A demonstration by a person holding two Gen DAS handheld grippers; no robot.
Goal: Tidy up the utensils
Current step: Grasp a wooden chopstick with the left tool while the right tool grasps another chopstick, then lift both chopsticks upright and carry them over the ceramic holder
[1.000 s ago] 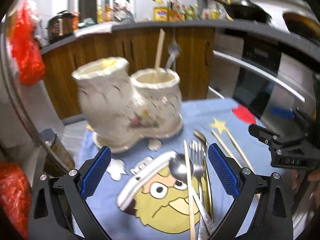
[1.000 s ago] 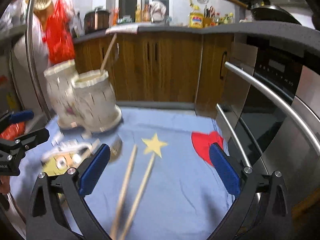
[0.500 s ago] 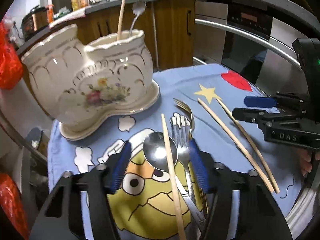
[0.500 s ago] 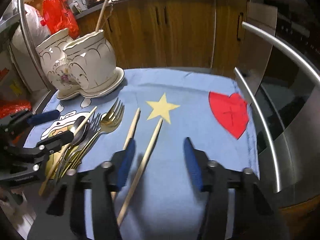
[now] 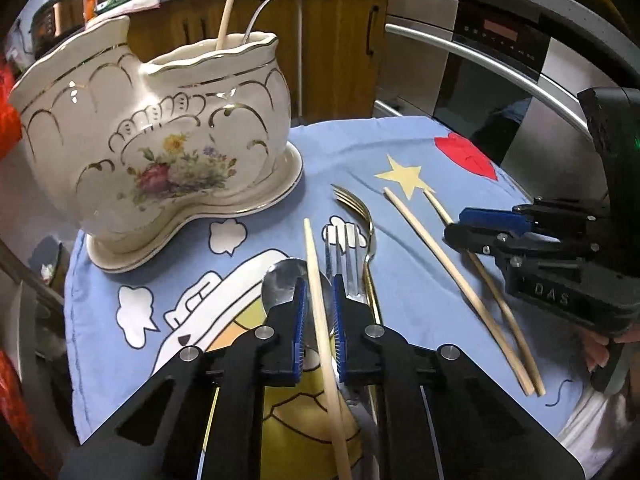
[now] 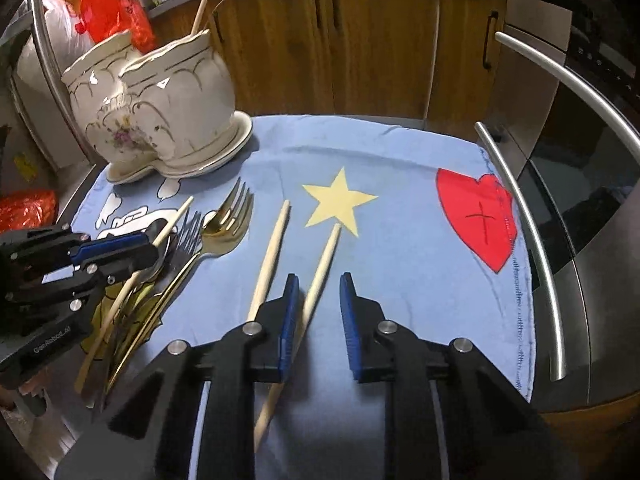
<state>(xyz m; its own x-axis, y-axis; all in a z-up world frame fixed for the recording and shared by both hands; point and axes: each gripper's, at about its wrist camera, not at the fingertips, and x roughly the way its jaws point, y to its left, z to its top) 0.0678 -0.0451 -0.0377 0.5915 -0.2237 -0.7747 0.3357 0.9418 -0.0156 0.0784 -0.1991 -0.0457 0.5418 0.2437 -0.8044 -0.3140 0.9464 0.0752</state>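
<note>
Changed, L: our L gripper point(image 5: 319, 312) has gone from wide, to half closed, to narrow round one chopstick point(image 5: 318, 292). The pads sit either side of it, close; we can't tell if they pinch yet.
Changed, R: our R gripper point(image 6: 319, 312) closed in too, now narrow, over the right-hand stick point(image 6: 316, 284) of the pair. The stick lies against the left pad; the right pad is apart from it, so no grip so far.
Camera: both grippers have come down near the cloth point(image 6: 400, 240); a sec ago they were higher and the views were blurred.
Chopstick, L: lies across the spoon point(image 5: 278, 286) bowl, just beside the steel fork point(image 5: 344, 252) and gold fork point(image 5: 360, 216), toward the near-left part of the bench.
Pair, R: second stick point(image 6: 272, 248) lies just left of the R gripper's pick, both mid-bench, tips near the star.
Holder: ceramic pot point(image 5: 152, 140) at the far-left corner of the bench, on the cloth, w/ one stick and a metal utensil already in its right cup.
Meaning: we judge both hands are at the grasp step, one stick each. Most utensils are not yet sorted.
Risk: L pads could catch the spoon or fork w/ the stick; R stick is off-centre and may roll as the gap shuts.
</note>
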